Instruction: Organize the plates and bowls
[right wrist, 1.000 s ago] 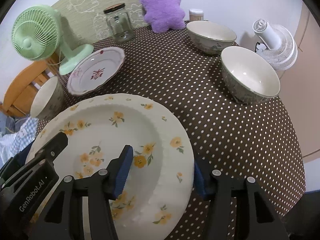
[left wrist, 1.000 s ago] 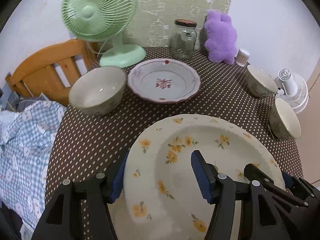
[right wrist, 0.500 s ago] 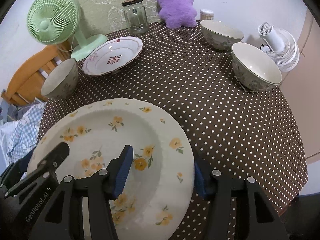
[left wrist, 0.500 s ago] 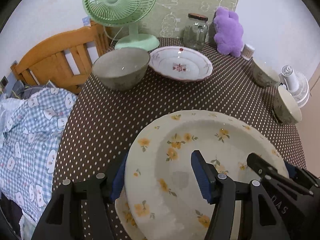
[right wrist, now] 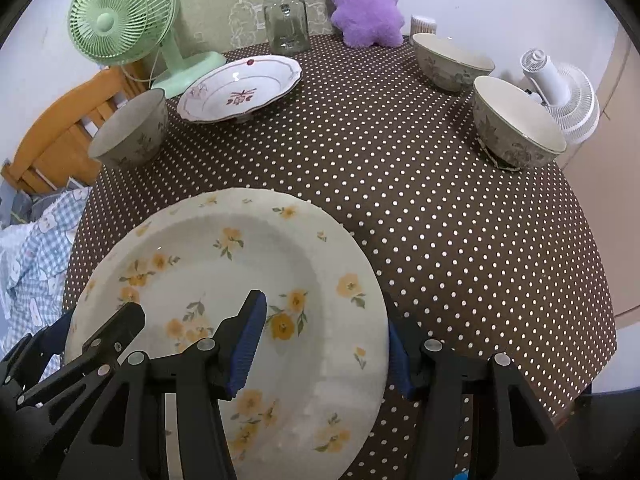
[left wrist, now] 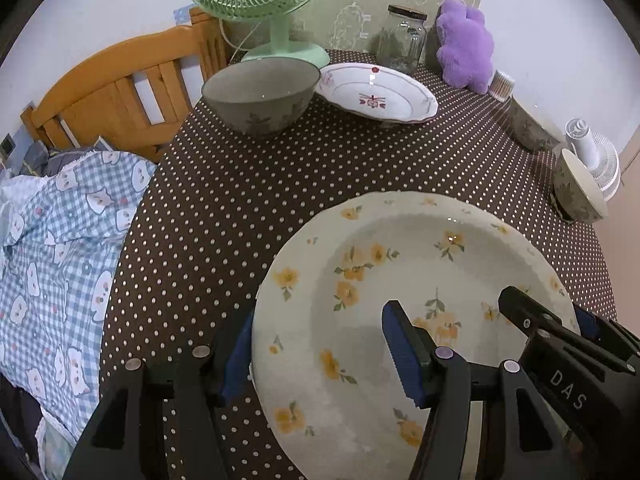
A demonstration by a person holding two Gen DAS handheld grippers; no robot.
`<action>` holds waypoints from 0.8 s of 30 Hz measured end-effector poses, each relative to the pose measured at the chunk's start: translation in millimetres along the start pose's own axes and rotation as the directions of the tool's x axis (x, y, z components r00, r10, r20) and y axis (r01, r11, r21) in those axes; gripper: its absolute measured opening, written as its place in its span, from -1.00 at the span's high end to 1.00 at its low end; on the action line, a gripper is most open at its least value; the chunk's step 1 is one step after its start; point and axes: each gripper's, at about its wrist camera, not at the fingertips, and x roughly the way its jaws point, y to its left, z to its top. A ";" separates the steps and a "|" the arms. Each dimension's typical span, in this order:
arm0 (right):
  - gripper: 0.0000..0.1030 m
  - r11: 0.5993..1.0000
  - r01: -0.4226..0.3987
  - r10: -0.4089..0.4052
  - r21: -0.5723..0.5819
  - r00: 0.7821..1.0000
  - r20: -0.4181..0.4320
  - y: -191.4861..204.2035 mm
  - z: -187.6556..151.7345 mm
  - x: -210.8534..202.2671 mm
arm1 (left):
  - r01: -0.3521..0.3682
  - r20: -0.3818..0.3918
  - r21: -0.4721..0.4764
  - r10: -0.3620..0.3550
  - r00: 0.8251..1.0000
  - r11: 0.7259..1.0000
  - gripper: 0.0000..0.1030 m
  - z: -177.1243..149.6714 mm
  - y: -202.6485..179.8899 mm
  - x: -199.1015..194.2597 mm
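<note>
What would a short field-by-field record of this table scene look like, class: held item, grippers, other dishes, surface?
Held item: yellow-flowered plate, carried above the table
Left gripper: jaws astride the plate's left rim
Right gripper: jaws astride its right rim
Other plate: red-patterned plate, far side, beside the green fan
Bowls: three; left bowl, two right bowls
Surface: brown polka-dot tablecloth
</note>
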 end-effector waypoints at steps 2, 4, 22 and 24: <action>-0.13 1.000 0.005 -0.005 -0.007 1.000 -0.004 0.5 -1.3 2.1 | 0.001 -0.009 0.001 -0.001 1.000 1.000 -0.20 -2.7 0.9 2.1; -0.13 1.000 0.010 -0.010 -0.012 1.000 -0.011 0.2 -2.3 4.6 | 0.004 -0.019 -0.002 -0.004 1.000 1.000 -0.20 -4.7 1.7 5.0; -0.11 1.000 0.020 -0.020 0.007 0.998 -0.055 -16.9 -4.4 21.7 | -0.057 -0.014 0.054 0.058 0.998 0.997 -0.20 -11.6 -17.4 16.8; -0.11 1.000 0.010 -0.009 0.012 0.998 -0.058 -18.9 -4.3 23.3 | -0.069 -0.010 0.055 0.070 0.997 0.996 -0.21 -12.3 -18.7 17.0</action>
